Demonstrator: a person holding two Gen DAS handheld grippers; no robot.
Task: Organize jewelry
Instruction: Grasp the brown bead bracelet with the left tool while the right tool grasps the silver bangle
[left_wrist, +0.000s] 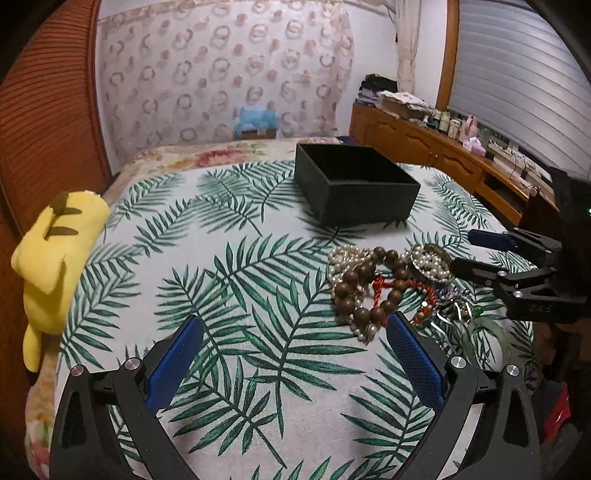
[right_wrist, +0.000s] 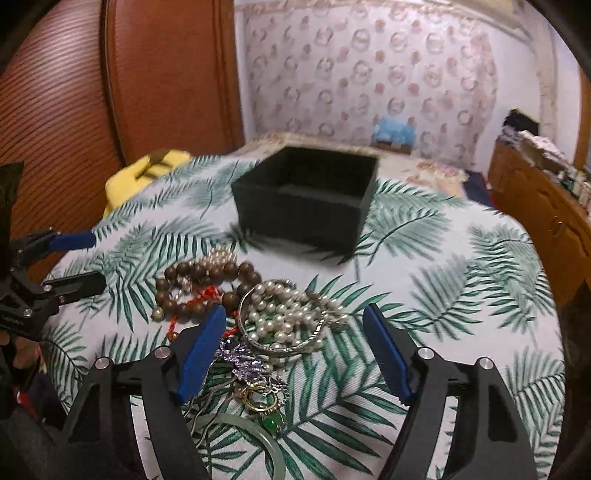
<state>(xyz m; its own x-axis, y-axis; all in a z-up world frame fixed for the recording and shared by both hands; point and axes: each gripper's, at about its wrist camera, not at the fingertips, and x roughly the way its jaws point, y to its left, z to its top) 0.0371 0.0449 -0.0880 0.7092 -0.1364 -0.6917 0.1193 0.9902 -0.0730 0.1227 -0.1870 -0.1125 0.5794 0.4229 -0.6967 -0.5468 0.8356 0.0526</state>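
Note:
A heap of jewelry lies on the palm-leaf cloth: brown wooden beads (left_wrist: 364, 286) (right_wrist: 207, 282), white pearls with a silver bangle (left_wrist: 430, 262) (right_wrist: 288, 319), a red cord (left_wrist: 413, 286), a purple brooch (right_wrist: 245, 363), rings (right_wrist: 264, 400) and a jade bangle (right_wrist: 243, 432). An open, empty black box (left_wrist: 354, 186) (right_wrist: 306, 201) stands behind the heap. My left gripper (left_wrist: 293, 334) is open, left of the heap, over bare cloth. My right gripper (right_wrist: 295, 325) (left_wrist: 461, 249) is open, its jaws standing either side of the pearls and bangle.
A yellow plush toy (left_wrist: 51, 254) (right_wrist: 147, 173) lies at the cloth's left edge. A wooden headboard (right_wrist: 159, 74) is at the left. A wooden dresser (left_wrist: 436, 151) with clutter runs along the right. A blue bag (left_wrist: 256, 118) sits at the far wall.

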